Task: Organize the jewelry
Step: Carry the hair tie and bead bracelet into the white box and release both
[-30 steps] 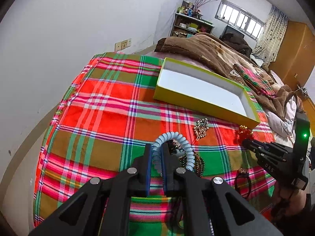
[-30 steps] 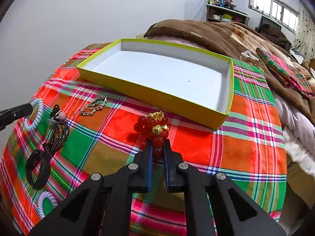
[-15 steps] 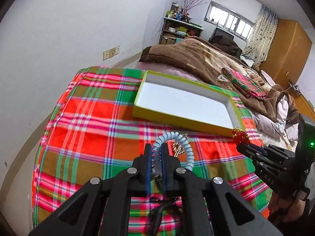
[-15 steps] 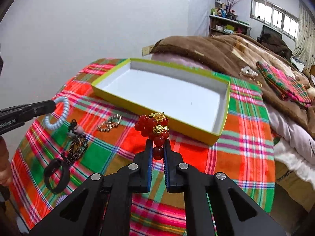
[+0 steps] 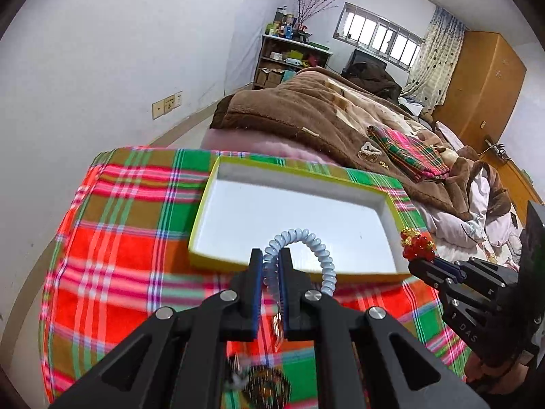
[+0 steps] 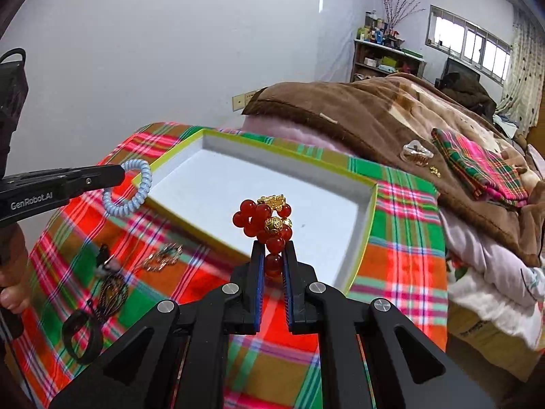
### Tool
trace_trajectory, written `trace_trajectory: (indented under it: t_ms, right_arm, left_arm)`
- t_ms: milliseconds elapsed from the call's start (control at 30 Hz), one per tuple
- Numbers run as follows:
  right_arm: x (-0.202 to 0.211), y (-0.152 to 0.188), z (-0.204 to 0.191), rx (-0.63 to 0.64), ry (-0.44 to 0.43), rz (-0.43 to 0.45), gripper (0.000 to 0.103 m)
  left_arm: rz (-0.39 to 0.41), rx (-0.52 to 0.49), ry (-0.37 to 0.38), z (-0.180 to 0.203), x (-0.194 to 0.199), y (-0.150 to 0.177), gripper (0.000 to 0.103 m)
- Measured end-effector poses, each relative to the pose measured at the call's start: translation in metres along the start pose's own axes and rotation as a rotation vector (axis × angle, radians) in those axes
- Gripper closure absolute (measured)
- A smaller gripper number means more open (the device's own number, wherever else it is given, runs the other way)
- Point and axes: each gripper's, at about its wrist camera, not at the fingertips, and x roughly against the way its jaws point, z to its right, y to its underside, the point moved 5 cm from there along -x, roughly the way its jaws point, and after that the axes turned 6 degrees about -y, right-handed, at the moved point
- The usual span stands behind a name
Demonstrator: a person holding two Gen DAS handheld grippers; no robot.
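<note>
My left gripper (image 5: 270, 259) is shut on a pale blue spiral hair tie (image 5: 306, 238) and holds it above the near edge of the yellow-rimmed white box (image 5: 259, 211). It also shows in the right wrist view (image 6: 117, 173) with the hair tie (image 6: 131, 189). My right gripper (image 6: 273, 250) is shut on a red and gold bead bracelet (image 6: 264, 220), raised over the box (image 6: 340, 201); it shows in the left wrist view (image 5: 420, 266) with the bracelet (image 5: 417, 247) at the box's right near corner.
On the plaid cloth (image 6: 402, 238) left of the box lie a gold ornament (image 6: 163, 255), a dark pendant (image 6: 112, 293), a black ring (image 6: 81, 334) and a small clip (image 6: 105, 262). A brown blanket (image 6: 374, 119) lies behind the box.
Both grippers have lifted their pieces off the cloth and moved forward toward the box. The hair tie and the bracelet now hang at the box's near edge.
</note>
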Motion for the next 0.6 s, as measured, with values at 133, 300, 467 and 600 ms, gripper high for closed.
trace_trajectory:
  t_ms: [133, 300, 467, 600]
  right_arm:
    - [-0.015, -0.004, 0.009, -0.006, 0.008, -0.013, 0.093]
    - [-0.036, -0.002, 0.022, -0.031, 0.009, -0.044, 0.093]
    - [-0.053, 0.004, 0.029, -0.055, 0.004, -0.078, 0.093]
    - [-0.056, 0.007, 0.029, -0.065, -0.009, -0.087, 0.089]
  left_arm:
    - [-0.008, -0.002, 0.005, 0.0, -0.018, -0.011, 0.094]
    - [-0.035, -0.003, -0.001, -0.002, -0.041, -0.013, 0.094]
    - [-0.071, -0.007, -0.01, -0.006, -0.06, -0.01, 0.094]
    - [-0.099, -0.003, -0.014, -0.01, -0.068, -0.005, 0.094]
